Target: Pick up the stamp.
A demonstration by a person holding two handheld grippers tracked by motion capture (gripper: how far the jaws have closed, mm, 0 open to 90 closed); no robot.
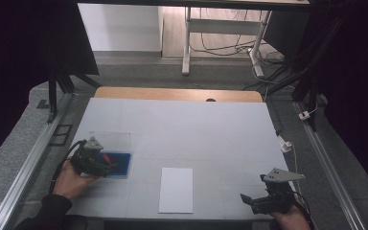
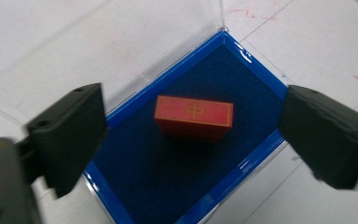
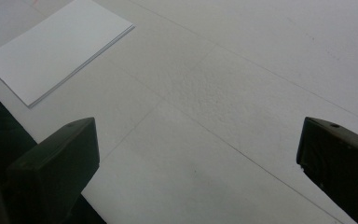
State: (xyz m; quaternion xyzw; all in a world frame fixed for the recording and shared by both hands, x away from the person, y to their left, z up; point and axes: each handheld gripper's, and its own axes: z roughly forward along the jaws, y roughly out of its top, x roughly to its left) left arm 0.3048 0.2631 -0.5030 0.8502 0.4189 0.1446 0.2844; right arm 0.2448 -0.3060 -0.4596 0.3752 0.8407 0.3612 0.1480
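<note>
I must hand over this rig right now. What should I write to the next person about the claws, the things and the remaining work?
Left claw: open, hovering over the blue tray, jaws either side of the red block, not touching it.
Right claw: open, holding nothing, at the near right of the table.
The red block lies inside the blue tray, whose clear lid stands open behind it. The white sheet lies flat at the near middle.
Done: lid open, left claw lined up.
Left: probably to close on the block and lift it out.
</note>
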